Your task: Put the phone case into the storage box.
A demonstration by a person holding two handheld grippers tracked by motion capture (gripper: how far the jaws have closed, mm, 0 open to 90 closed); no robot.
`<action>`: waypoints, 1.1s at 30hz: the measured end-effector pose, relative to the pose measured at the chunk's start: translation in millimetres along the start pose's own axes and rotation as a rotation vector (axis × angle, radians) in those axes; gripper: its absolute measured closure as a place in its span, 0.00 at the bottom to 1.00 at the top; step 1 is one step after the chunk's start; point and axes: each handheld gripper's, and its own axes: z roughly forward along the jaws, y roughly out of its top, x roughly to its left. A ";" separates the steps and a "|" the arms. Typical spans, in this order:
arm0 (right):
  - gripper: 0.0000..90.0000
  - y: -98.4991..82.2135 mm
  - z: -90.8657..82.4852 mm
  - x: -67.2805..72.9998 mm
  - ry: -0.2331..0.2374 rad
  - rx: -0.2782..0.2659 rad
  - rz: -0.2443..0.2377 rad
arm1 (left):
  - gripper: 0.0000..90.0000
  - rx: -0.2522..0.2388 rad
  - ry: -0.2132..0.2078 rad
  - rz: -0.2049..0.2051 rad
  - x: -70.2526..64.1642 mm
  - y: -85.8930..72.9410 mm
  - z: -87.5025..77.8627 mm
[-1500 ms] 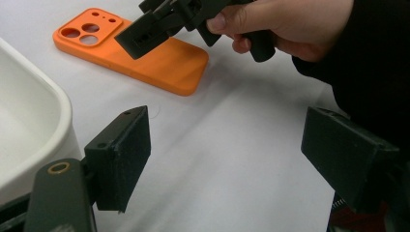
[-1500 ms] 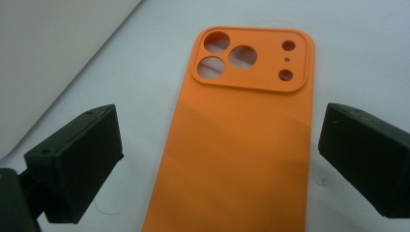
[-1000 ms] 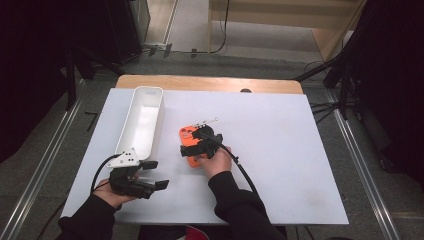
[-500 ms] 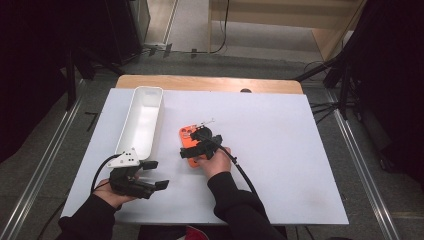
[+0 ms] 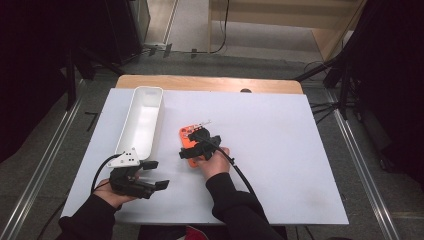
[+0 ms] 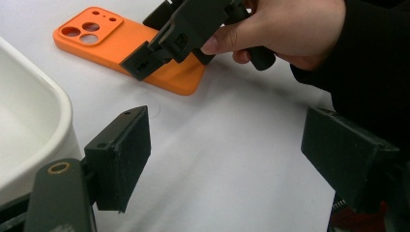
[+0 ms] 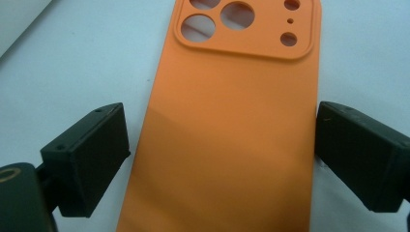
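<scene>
Near the table's (image 5: 300, 150) front-left corner the left gripper (image 5: 152, 175) rests with its jaws wide and nothing between them. Farther in, toward the middle, the right gripper (image 7: 220, 159) hovers over the orange phone case (image 7: 232, 135), jaws wide on both long sides (pads apart from it). The case's long axis runs along the jaws, camera holes on the far end. The white tray (image 5: 145, 100) lies along the left edge.

An orange phone case (image 7: 227, 130) is lying on the white desk (image 5: 280, 150), a white tray (image 5: 142, 122) showing near its left edge.
</scene>
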 end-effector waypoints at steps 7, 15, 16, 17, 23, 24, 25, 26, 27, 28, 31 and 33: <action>0.06 -0.4 0.8 2.0 -0.018 -0.011 0.017 | 0.20 -0.002 0.000 -0.003 0.2 -0.1 0.2; 0.13 -2.1 -0.3 4.1 -0.052 -0.025 0.035 | 0.20 0.001 0.000 -0.004 0.1 0.1 0.3; 0.13 -2.1 -0.2 4.2 -0.054 -0.026 0.036 | 0.20 0.001 0.000 -0.004 0.1 0.1 0.3; 0.14 -2.2 -0.2 4.4 -0.055 -0.028 0.038 | 0.20 0.002 -0.001 -0.004 0.1 0.2 0.2; 0.14 -2.6 -0.5 6.4 -0.061 -0.030 0.061 | 0.20 0.002 -0.001 -0.006 0.5 0.1 0.4; 0.14 -2.5 -0.4 6.7 -0.065 -0.030 0.060 | 0.20 0.002 -0.002 -0.007 0.6 0.1 0.4; 0.14 -2.5 -0.3 6.8 -0.066 -0.030 0.060 | 0.20 0.003 -0.001 -0.006 0.5 0.2 0.4; 0.14 -2.6 -0.2 6.9 -0.067 -0.030 0.060 | 0.20 0.002 -0.001 -0.006 0.4 0.1 0.5; 0.14 -2.6 -0.3 7.0 -0.068 -0.030 0.059 | 0.20 0.003 -0.001 -0.006 0.4 0.2 0.5; 0.14 -2.7 -0.3 7.0 -0.068 -0.030 0.059 | 0.20 0.003 0.000 -0.006 0.3 0.2 0.6; 0.15 -2.6 -0.3 7.1 -0.068 -0.029 0.061 | 0.20 0.004 0.000 -0.006 0.2 0.3 0.6; 0.15 -2.3 -0.4 6.9 -0.068 -0.027 0.062 | 0.20 0.003 -0.001 -0.006 0.4 0.2 0.6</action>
